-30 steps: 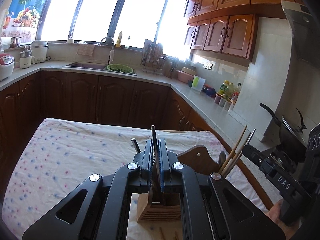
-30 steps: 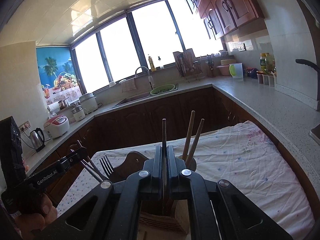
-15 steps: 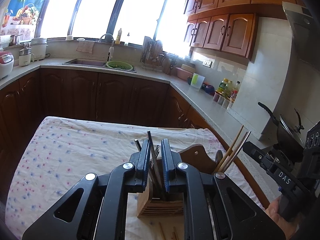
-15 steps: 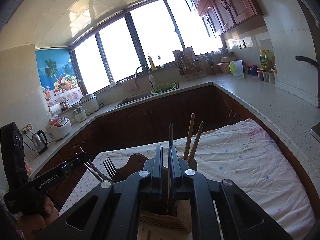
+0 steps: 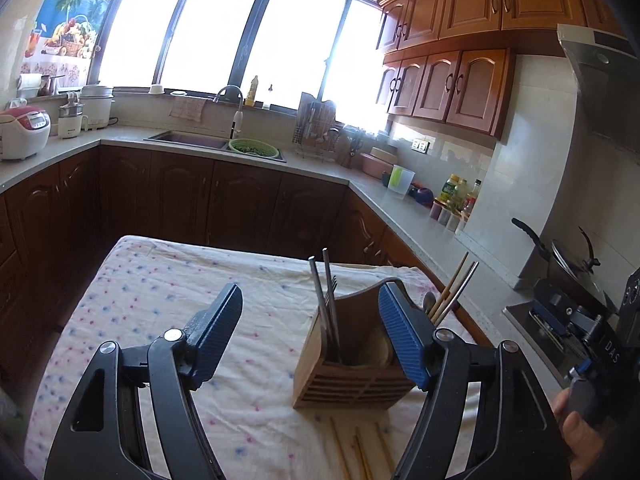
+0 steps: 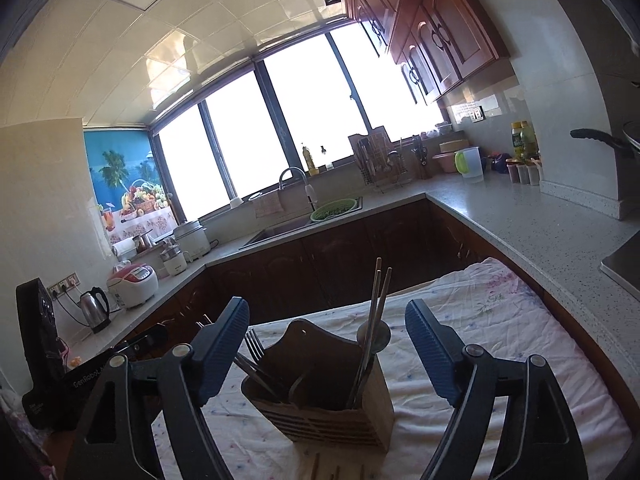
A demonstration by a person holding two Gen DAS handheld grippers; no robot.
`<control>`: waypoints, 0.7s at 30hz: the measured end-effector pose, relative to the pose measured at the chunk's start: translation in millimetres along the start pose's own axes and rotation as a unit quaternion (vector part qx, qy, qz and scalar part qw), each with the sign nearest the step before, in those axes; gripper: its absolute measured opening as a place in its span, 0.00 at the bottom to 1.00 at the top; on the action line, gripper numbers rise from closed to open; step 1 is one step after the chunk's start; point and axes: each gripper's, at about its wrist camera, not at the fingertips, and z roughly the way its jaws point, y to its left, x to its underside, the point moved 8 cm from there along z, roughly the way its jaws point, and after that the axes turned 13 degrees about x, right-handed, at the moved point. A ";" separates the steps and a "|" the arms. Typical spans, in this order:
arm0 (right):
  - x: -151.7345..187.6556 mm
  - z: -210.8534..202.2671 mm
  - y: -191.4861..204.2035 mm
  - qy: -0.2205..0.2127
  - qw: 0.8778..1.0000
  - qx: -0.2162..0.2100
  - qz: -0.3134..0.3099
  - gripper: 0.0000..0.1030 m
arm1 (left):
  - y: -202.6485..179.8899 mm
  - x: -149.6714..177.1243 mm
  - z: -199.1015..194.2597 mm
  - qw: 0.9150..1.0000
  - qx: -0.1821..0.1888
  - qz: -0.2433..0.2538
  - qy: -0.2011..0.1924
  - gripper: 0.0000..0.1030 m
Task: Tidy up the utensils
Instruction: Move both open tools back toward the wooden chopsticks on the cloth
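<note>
Left claw just opened, right claw too, utensil holder untouched

Utensil holder on table, forks left, chopsticks right inside

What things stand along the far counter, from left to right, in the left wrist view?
Rice cooker → sink → green colander → dish rack → pink bowl → clear jug → bottles

my left gripper and right gripper share black arms, ribbed blue pads and silver screws.
</note>
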 end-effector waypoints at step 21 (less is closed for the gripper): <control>120.6 -41.3 -41.8 0.110 0.993 0.037 0.011 0.86 | 19.8 131.8 -28.2 0.992 -0.023 -0.059 0.111 0.71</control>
